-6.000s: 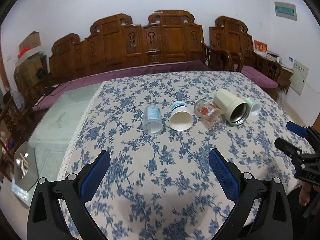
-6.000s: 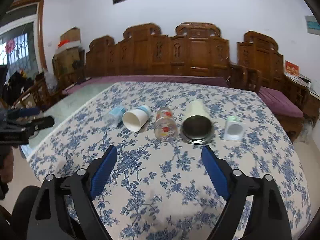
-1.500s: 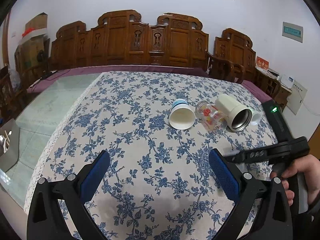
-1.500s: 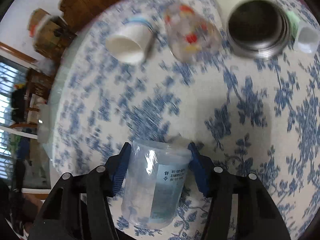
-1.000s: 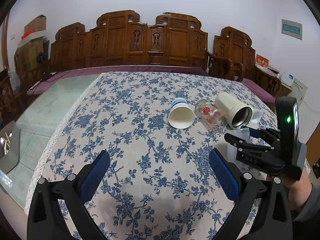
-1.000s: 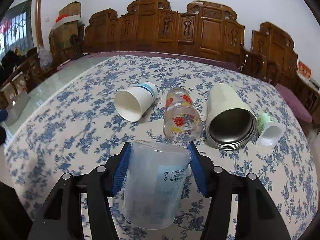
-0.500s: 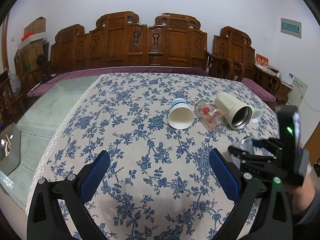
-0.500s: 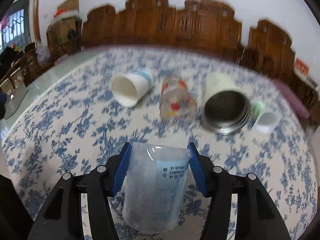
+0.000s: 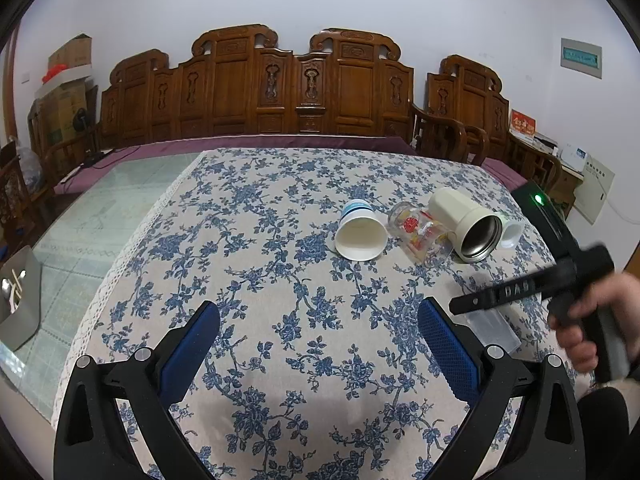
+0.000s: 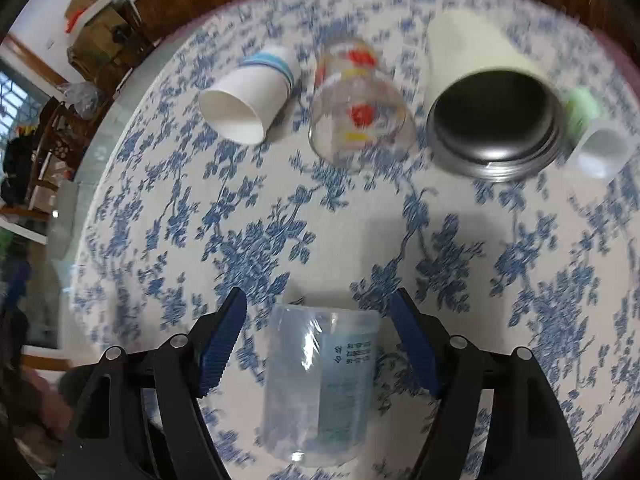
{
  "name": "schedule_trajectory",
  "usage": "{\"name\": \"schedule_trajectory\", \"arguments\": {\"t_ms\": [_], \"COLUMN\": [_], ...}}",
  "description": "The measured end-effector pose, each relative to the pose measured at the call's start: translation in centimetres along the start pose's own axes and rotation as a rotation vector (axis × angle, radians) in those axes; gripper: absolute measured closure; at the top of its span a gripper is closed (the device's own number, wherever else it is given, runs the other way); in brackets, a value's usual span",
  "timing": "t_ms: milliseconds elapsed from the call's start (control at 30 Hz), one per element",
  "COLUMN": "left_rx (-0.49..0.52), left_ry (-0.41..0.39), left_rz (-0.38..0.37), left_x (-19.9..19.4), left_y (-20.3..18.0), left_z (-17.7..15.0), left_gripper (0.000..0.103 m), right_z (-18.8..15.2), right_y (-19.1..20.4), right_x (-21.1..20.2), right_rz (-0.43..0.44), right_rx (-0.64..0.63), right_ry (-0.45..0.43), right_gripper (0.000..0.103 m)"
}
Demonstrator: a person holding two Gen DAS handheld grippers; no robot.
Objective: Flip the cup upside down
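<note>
A clear plastic cup (image 10: 320, 384) with a printed label stands on the floral tablecloth between the pads of my right gripper (image 10: 320, 344). The pads now stand apart from its sides, so the gripper is open. In the left wrist view the same cup (image 9: 494, 330) shows under the right gripper (image 9: 520, 292), held by a hand at the right. My left gripper (image 9: 316, 344) is open and empty, low over the near part of the table.
A white paper cup (image 9: 360, 234), a glass with red print (image 9: 418, 234), a cream steel-lined tumbler (image 9: 466, 224) and a small white-green cup (image 9: 512, 232) lie on their sides in a row. Carved wooden benches (image 9: 296, 92) stand behind the table.
My right gripper tilted downward, set the clear cup on the cloth and opened its jaws off it. The left gripper has not moved.
</note>
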State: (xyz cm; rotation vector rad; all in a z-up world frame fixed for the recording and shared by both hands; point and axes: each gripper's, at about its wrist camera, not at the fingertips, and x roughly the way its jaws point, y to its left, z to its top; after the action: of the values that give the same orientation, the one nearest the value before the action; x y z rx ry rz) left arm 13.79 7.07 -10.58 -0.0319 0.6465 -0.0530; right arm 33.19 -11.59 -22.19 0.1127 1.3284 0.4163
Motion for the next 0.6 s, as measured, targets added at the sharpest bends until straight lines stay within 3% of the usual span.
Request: {"name": "schedule_trajectory", "arguments": {"t_ms": [100, 233, 300, 333, 433, 533, 600], "left_rx": [0.001, 0.009, 0.012, 0.012, 0.013, 0.012, 0.013], "left_ry": [0.002, 0.007, 0.009, 0.009, 0.008, 0.006, 0.005], "left_rz": [0.000, 0.000, 0.001, 0.001, 0.000, 0.000, 0.000], "left_x": [0.0, 0.1, 0.2, 0.2, 0.2, 0.2, 0.2], "left_y": [0.0, -0.2, -0.3, -0.3, -0.4, -0.4, -0.4], "left_z": [0.0, 0.0, 0.0, 0.0, 0.0, 0.0, 0.0], "left_gripper": [0.008, 0.008, 0.008, 0.008, 0.008, 0.008, 0.008], "right_z": [0.8, 1.1, 1.0, 1.0, 0.9, -0.9, -1.9], "right_y": [0.3, 1.1, 1.7, 2.0, 2.8, 3.9, 3.9], "right_x": [0.6, 1.6, 1.6, 1.3, -1.2, -3.6, -3.8], "right_rz": [0.010, -0.024, -0.028, -0.037, -0.032, -0.099, -0.141], "right_rx": [-0.024, -0.074, -0.106, -0.121, -0.161, -0.228, -0.245], "right_ry": [0.078, 0.138, 0.139, 0.111, -0.099, -0.376, -0.447], "right_gripper": [0.027, 0.045, 0.046, 0.046, 0.046, 0.046, 0.046]}}
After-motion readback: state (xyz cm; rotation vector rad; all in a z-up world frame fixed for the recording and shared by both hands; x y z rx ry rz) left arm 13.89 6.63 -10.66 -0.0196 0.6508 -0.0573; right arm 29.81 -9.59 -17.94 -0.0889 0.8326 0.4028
